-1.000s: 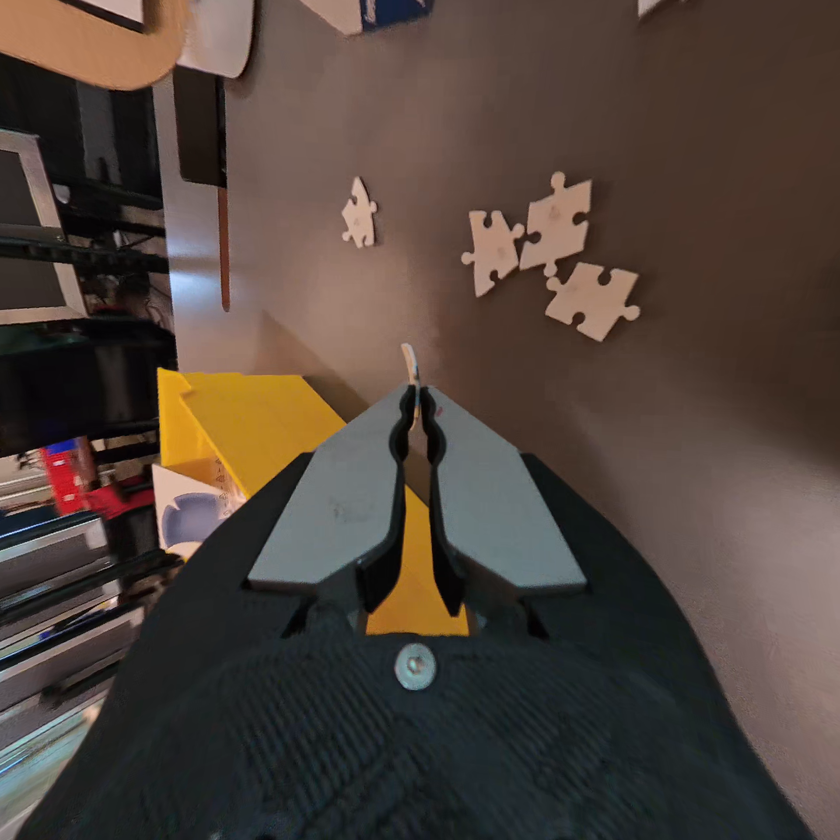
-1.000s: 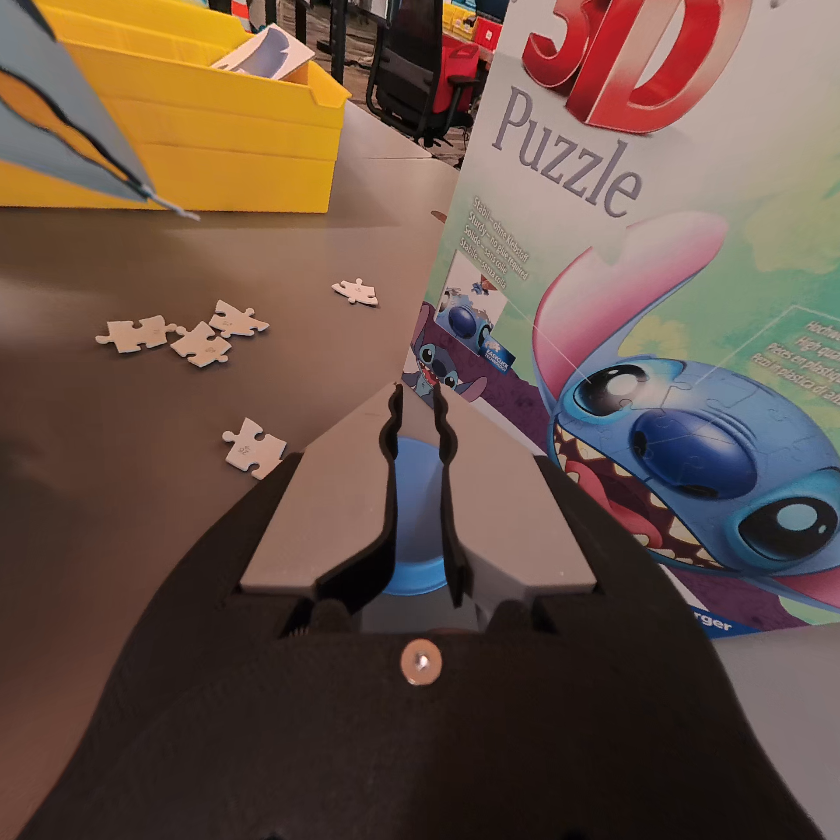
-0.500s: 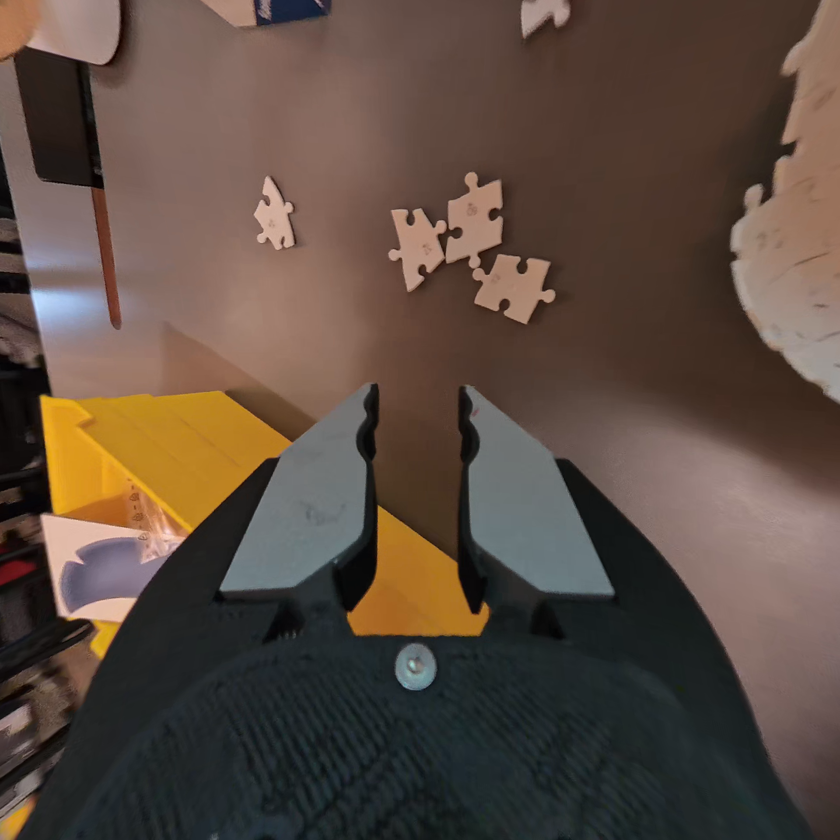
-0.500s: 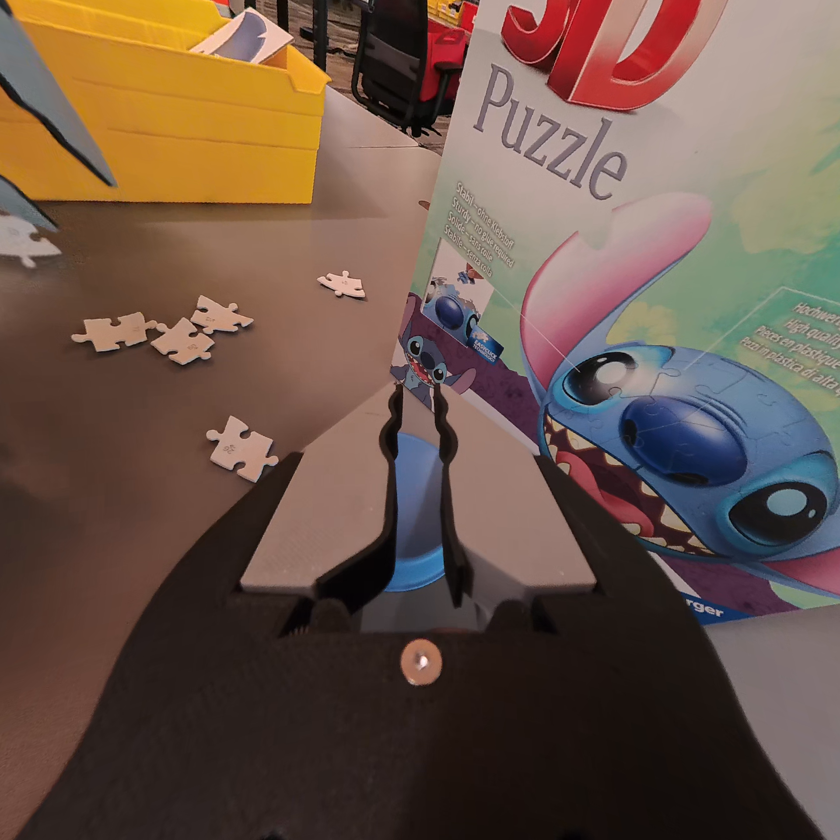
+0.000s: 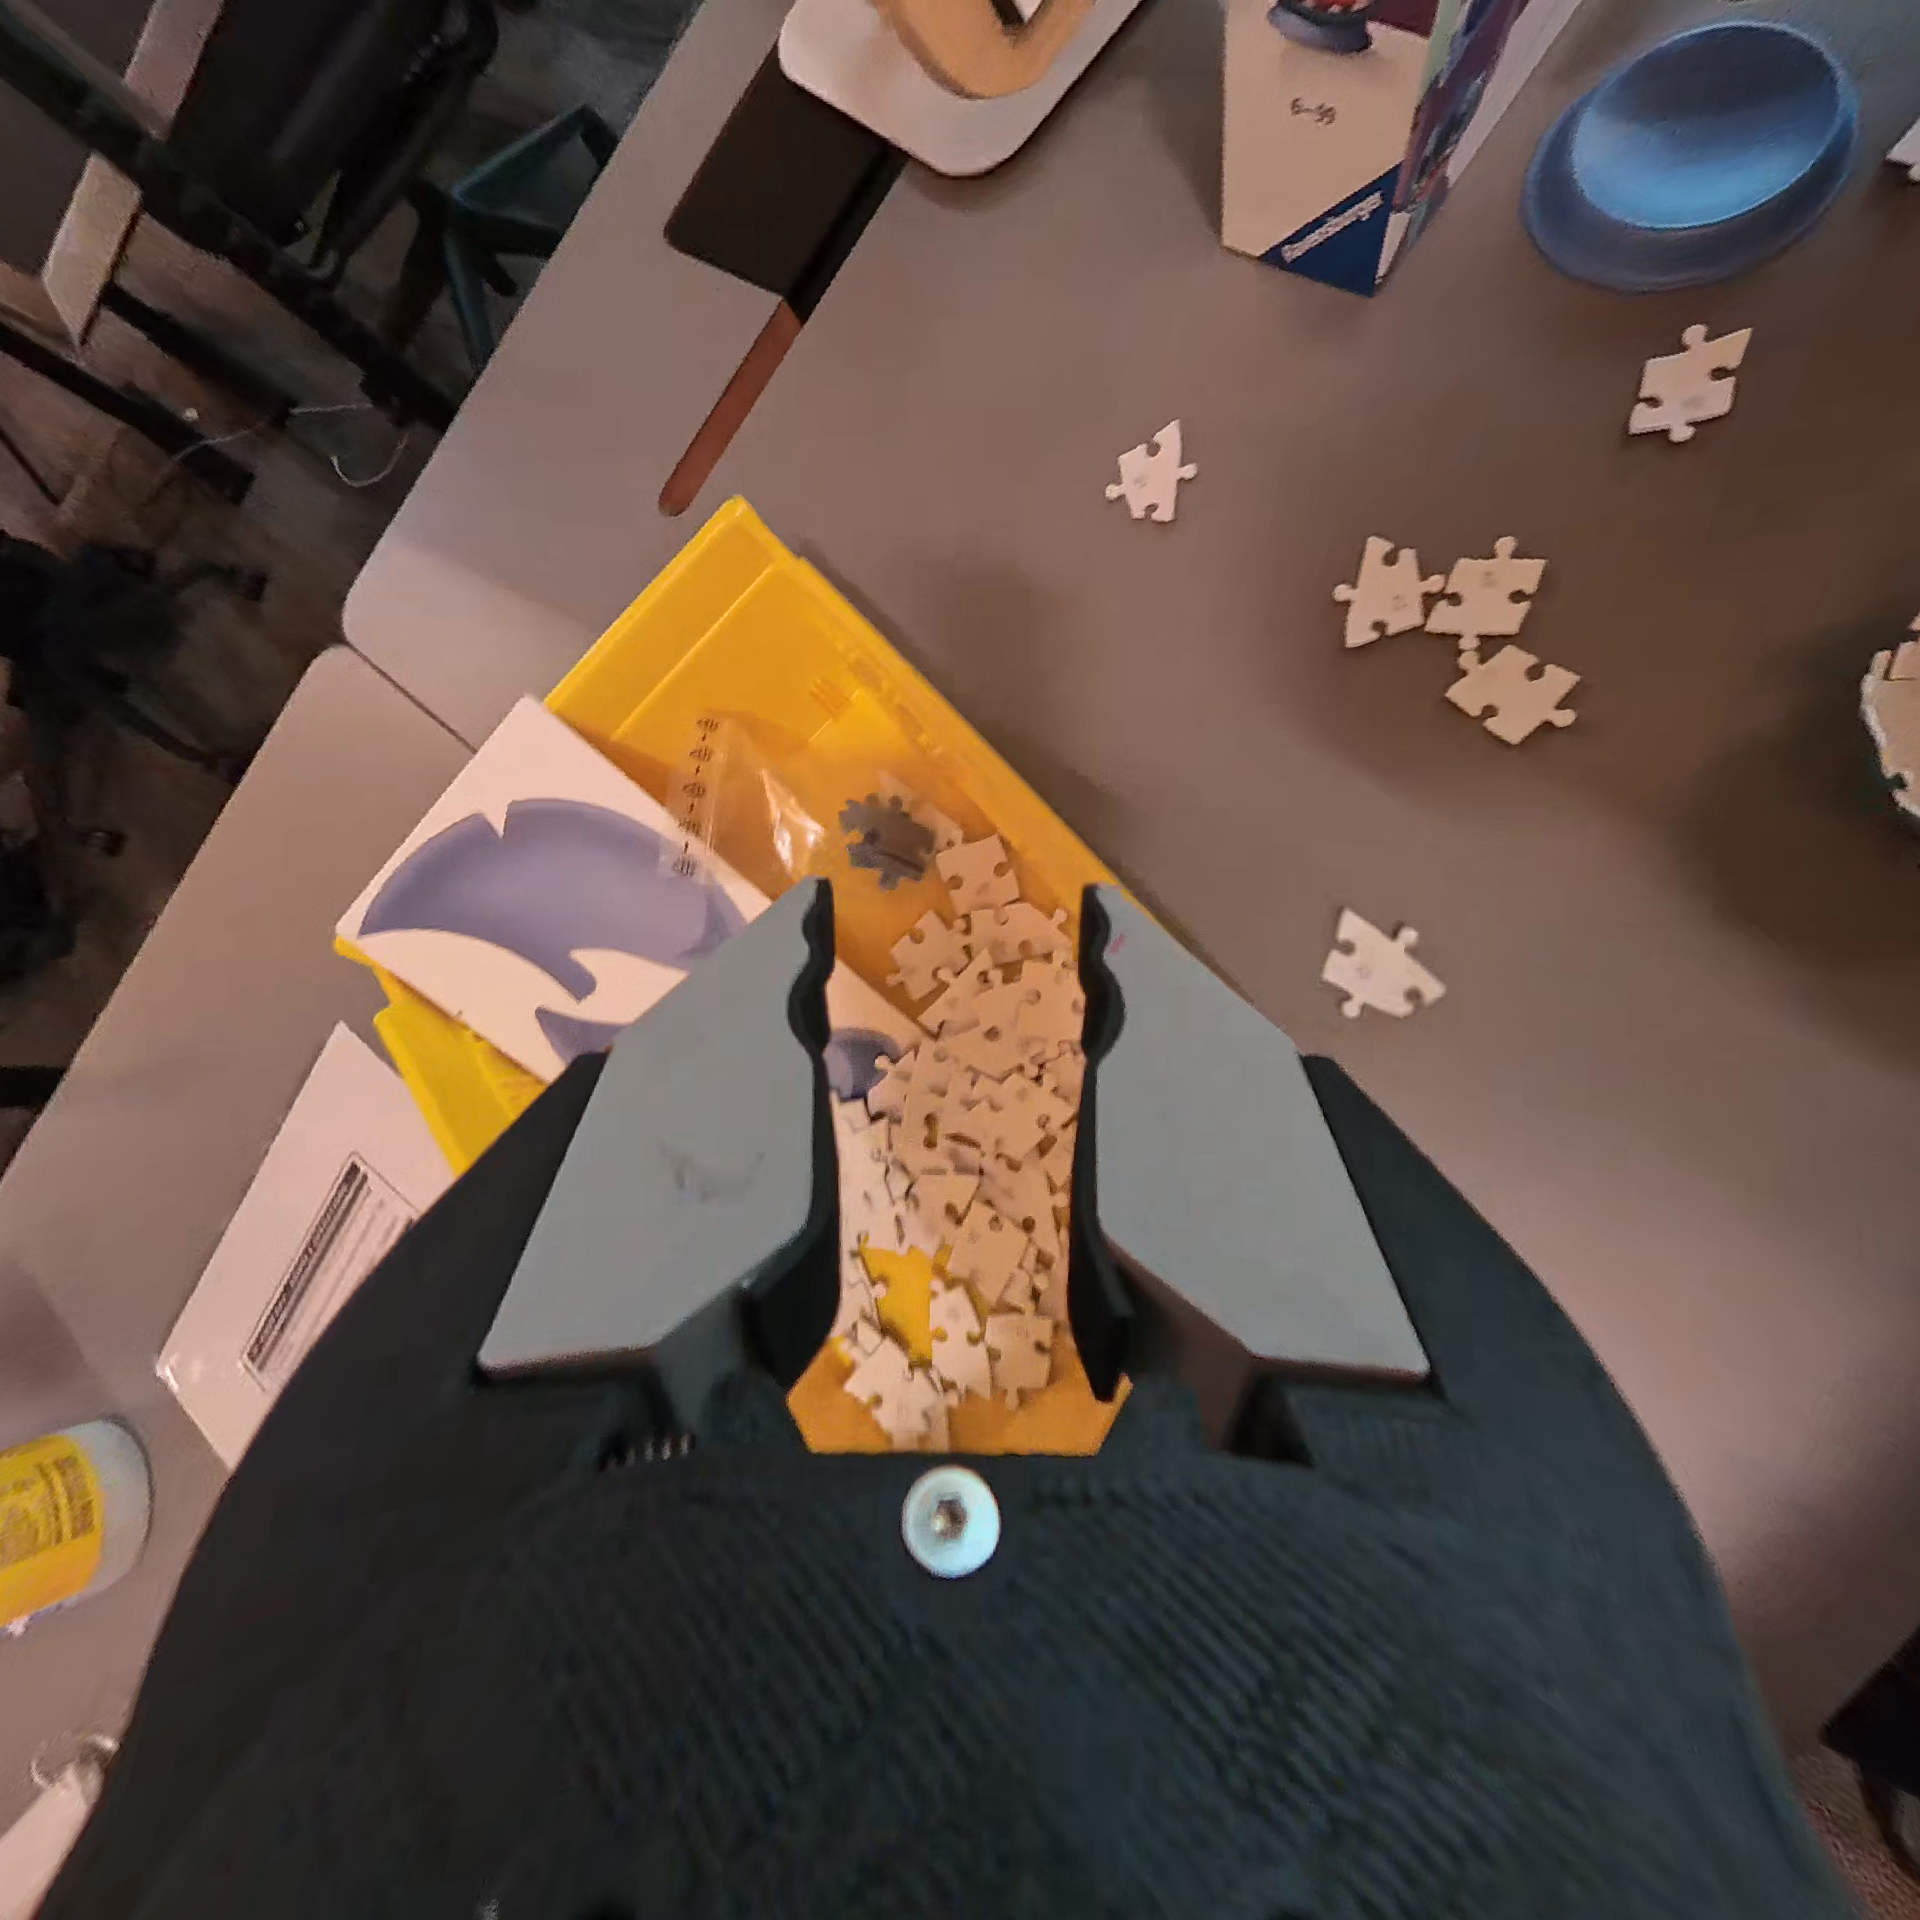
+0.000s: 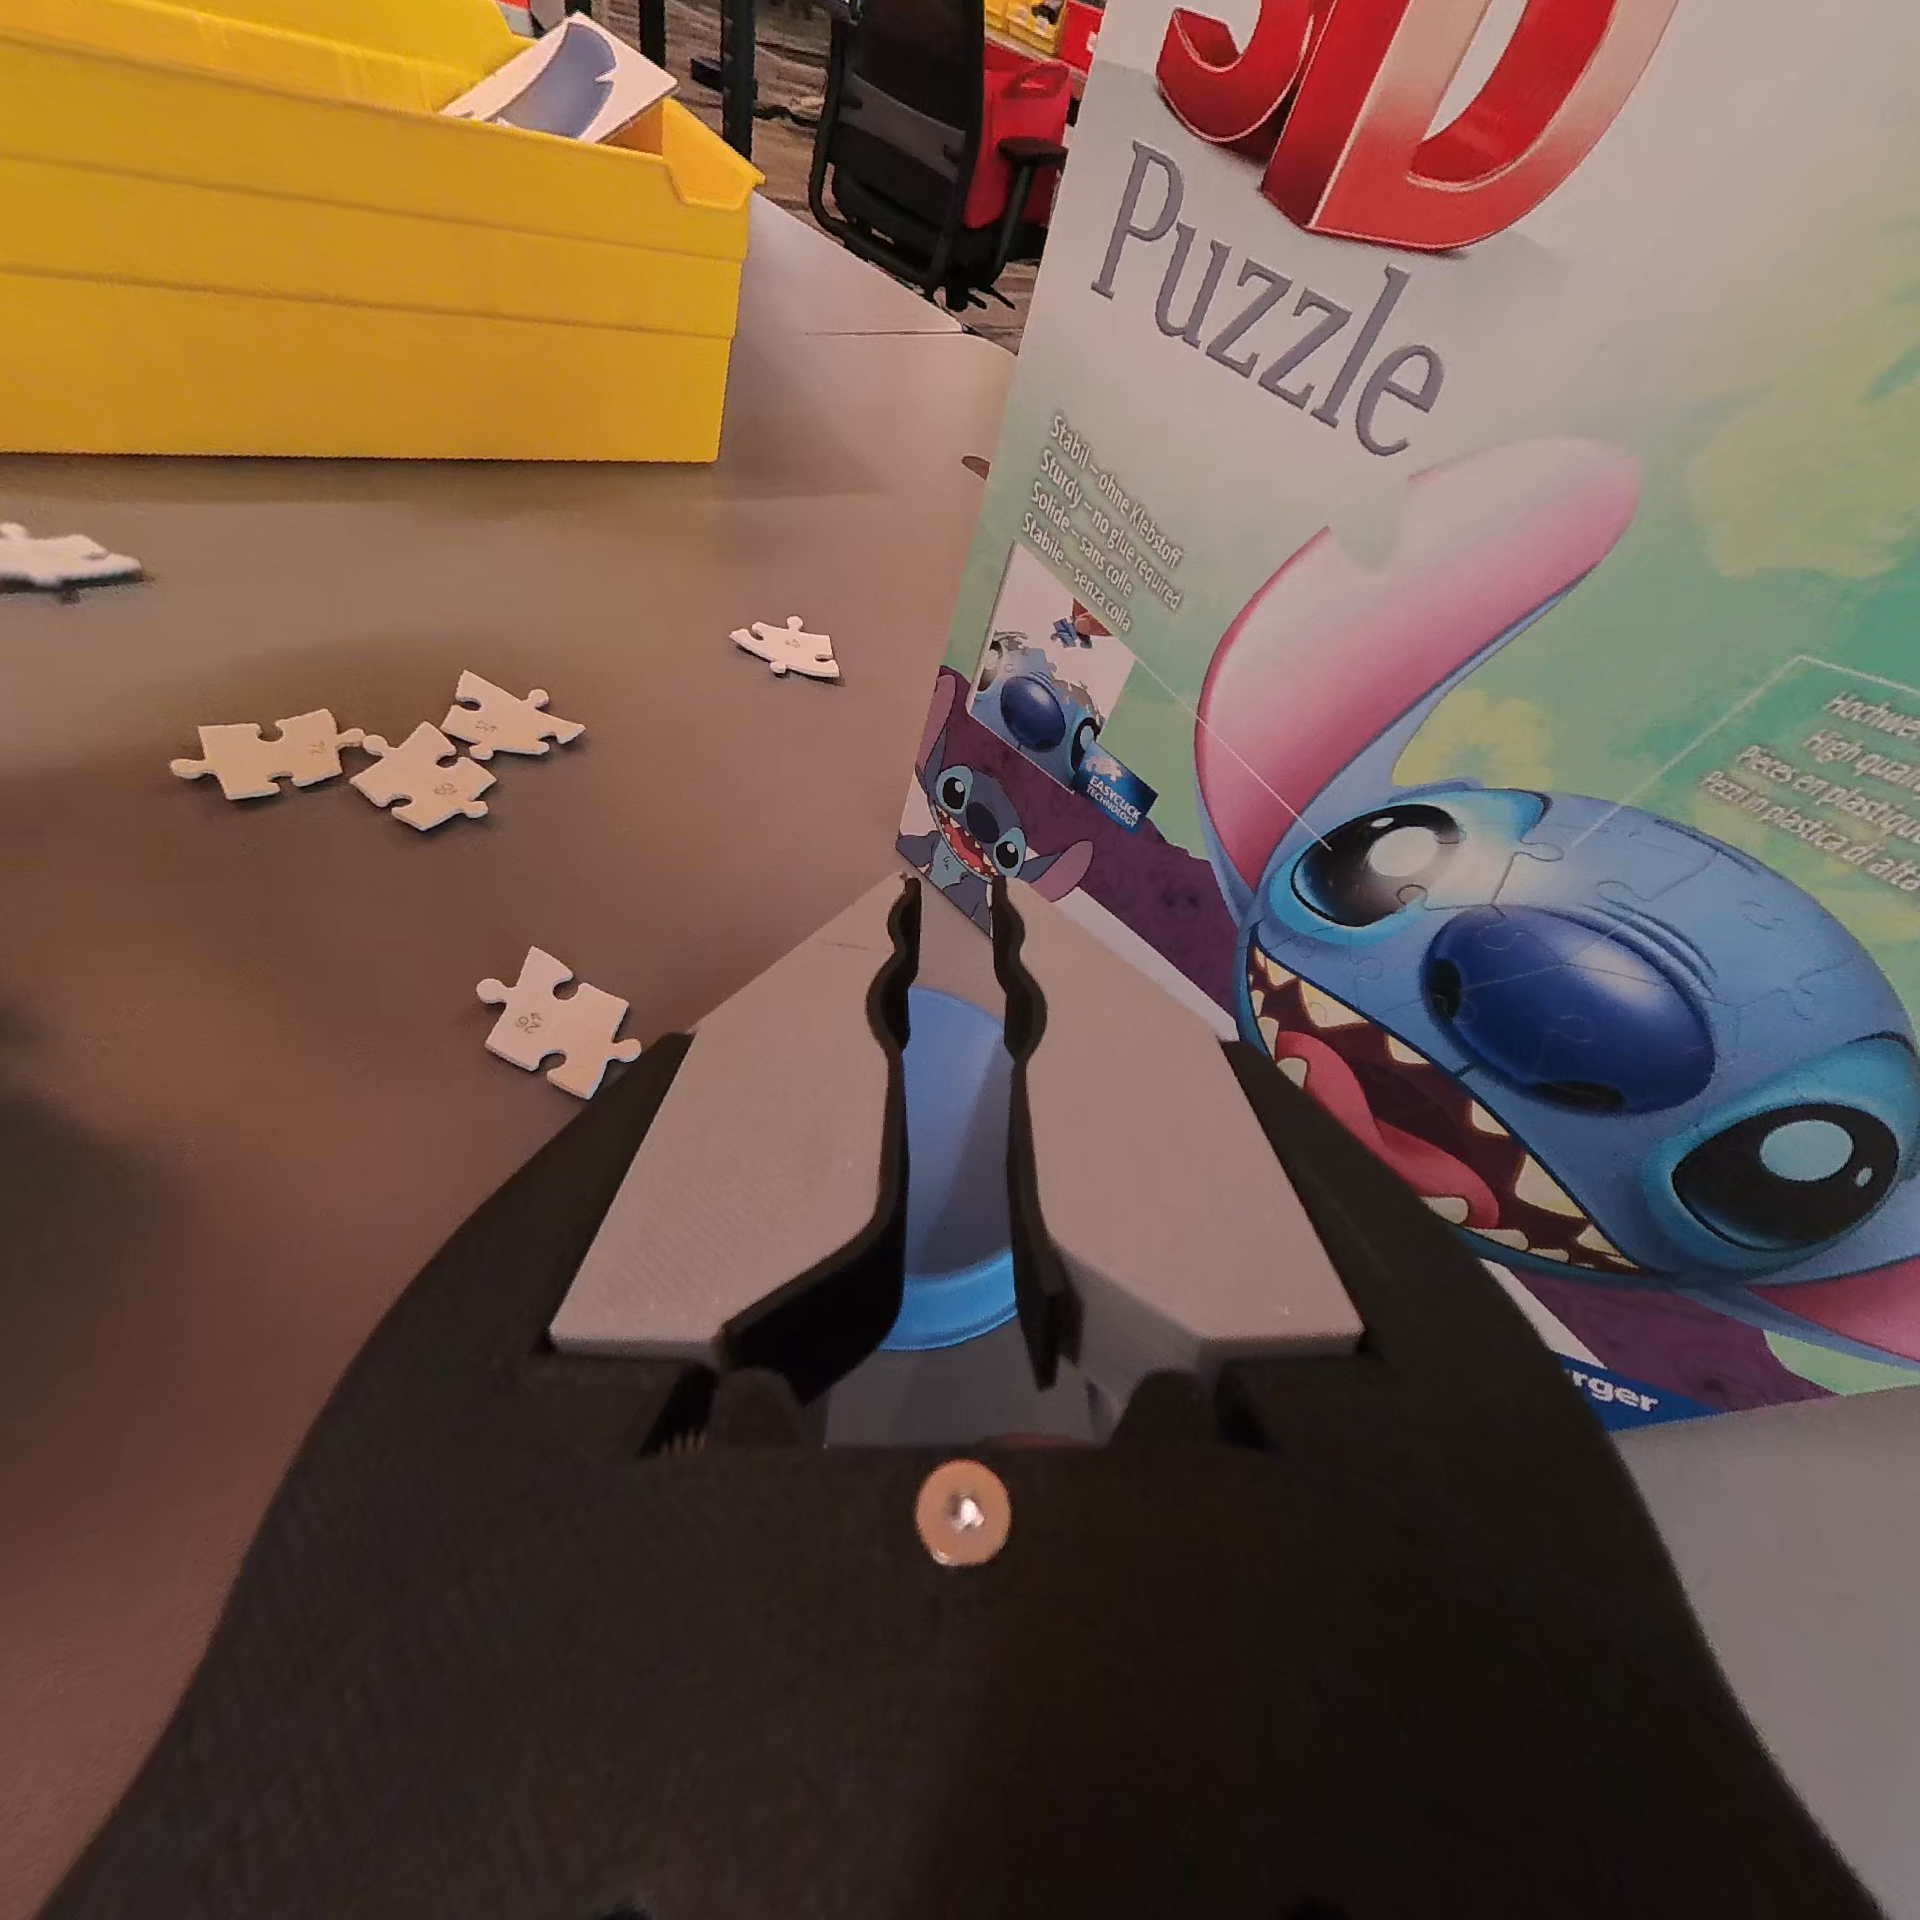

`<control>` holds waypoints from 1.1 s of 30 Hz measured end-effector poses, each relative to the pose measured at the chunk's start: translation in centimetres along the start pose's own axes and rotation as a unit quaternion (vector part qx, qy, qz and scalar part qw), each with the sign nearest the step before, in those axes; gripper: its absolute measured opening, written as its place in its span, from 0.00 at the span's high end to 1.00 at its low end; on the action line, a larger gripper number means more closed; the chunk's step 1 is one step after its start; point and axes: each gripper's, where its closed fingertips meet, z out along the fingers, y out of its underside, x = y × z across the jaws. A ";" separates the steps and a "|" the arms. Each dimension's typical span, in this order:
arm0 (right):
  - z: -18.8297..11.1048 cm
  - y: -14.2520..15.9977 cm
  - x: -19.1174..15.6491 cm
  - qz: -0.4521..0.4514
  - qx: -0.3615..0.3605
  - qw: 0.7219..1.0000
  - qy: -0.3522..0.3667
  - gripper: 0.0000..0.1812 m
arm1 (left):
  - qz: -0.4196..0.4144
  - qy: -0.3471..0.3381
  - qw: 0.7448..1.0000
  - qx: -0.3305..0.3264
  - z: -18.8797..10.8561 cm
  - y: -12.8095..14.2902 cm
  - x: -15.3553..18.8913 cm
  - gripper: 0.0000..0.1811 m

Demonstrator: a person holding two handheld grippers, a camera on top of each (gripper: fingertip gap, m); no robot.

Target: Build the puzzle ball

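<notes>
My left gripper (image 5: 956, 925) is open and empty, hovering over a yellow bin (image 5: 790, 623) that holds a heap of pale puzzle pieces (image 5: 987, 1091). Loose pieces (image 5: 1455, 634) lie face down on the dark table to its right. A partly built ball section (image 5: 1896, 727) shows at the right edge. My right gripper (image 6: 954, 888) has its fingers a narrow gap apart with nothing between the tips. It hangs above the blue stand dish (image 6: 951, 1143), next to the upright puzzle box (image 6: 1455, 623). The dish also shows in the left wrist view (image 5: 1694, 145).
A white card with a blue shape (image 5: 540, 914) leans in the bin. A paper sheet (image 5: 301, 1247) and a yellow bottle (image 5: 52, 1517) lie left of it. The right wrist view shows loose pieces (image 6: 416, 769), the bin (image 6: 364, 312) and an office chair (image 6: 914, 156) behind. Left tips to right tips: about 35 cm.
My left gripper was shut on a thin white edge; it opened, turned and moved over the yellow bin. The ball section left the right wrist view. The right gripper barely moved.
</notes>
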 end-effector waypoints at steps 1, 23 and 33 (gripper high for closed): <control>0.0 0.0 0.0 0.001 0.000 1.000 0.000 0.94 | -0.008 0.000 1.000 -0.005 -0.4 0.6 -0.6 0.75; 0.4 0.6 0.3 0.004 -0.011 1.000 0.001 0.94 | -0.061 0.082 0.944 -0.314 8.4 16.4 -3.5 0.84; 0.6 0.7 0.2 0.004 -0.014 1.000 -0.005 0.94 | -0.091 0.059 0.937 -0.333 7.1 17.8 -5.5 0.74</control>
